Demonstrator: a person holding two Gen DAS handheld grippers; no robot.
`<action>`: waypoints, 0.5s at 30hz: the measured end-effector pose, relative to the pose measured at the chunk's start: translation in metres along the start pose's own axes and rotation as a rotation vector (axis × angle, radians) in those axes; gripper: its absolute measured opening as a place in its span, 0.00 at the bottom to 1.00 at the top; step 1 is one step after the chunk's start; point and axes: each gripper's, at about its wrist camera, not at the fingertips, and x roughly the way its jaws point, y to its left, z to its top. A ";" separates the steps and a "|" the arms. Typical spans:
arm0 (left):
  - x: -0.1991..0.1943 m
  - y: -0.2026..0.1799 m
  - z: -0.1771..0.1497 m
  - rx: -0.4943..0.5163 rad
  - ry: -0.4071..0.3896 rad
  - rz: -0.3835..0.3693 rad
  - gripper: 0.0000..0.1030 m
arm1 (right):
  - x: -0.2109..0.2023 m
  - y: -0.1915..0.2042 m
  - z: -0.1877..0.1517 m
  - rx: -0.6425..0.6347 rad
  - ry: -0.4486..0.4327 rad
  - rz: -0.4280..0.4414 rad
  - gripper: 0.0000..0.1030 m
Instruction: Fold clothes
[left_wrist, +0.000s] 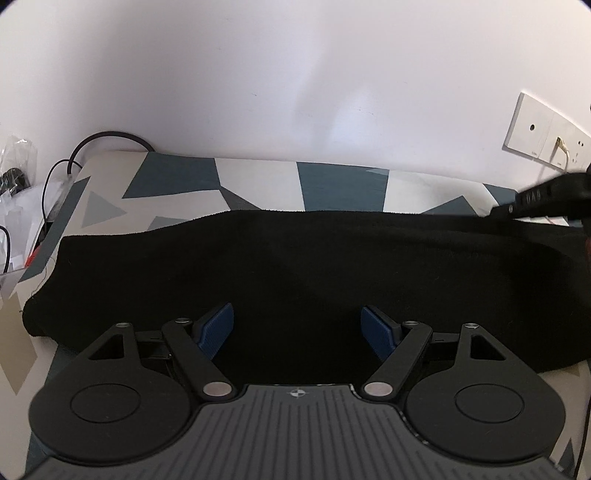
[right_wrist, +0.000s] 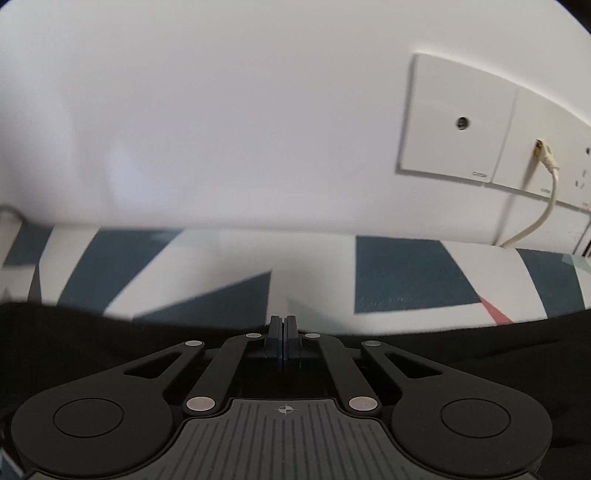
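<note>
A black garment (left_wrist: 295, 266) lies spread across a tablecloth (left_wrist: 258, 181) printed with blue, grey and white geometric shapes, its long far edge running roughly parallel to the white wall (left_wrist: 258, 74) behind. In the left wrist view the left gripper (left_wrist: 297, 328) hovers low over the near part of the cloth with its jaws spread wide, the blue ribbed pads (left_wrist: 216, 330) well apart and nothing between them; whether they touch the fabric cannot be told. At the right edge of that view the right gripper (left_wrist: 543, 201) reaches in at the garment's far right edge. In the right wrist view the right gripper (right_wrist: 283, 328) has its jaws pressed together right at the far hem of the black garment (right_wrist: 74, 332), which fills the lower part of the frame beneath it; the dark pads meet just where fabric gives way to tablecloth (right_wrist: 406, 273), but whether any cloth is pinched between them cannot be told. On the wall to the right sit white socket plates (right_wrist: 458, 118), with a white cable (right_wrist: 543, 206) plugged into one and hanging down to the table. At the table's left end, a dark cable (left_wrist: 107, 136) loops up against the wall beside some clear plastic bags (left_wrist: 14, 162).
</note>
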 end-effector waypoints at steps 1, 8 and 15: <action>0.000 0.000 -0.001 0.006 0.000 0.001 0.76 | -0.001 -0.002 0.002 0.017 -0.015 0.000 0.00; 0.001 -0.001 -0.001 0.018 0.000 -0.005 0.78 | 0.006 -0.008 0.010 0.035 -0.042 0.005 0.00; 0.001 -0.002 -0.001 0.039 0.004 -0.012 0.82 | 0.018 -0.011 0.011 0.069 -0.074 0.000 0.00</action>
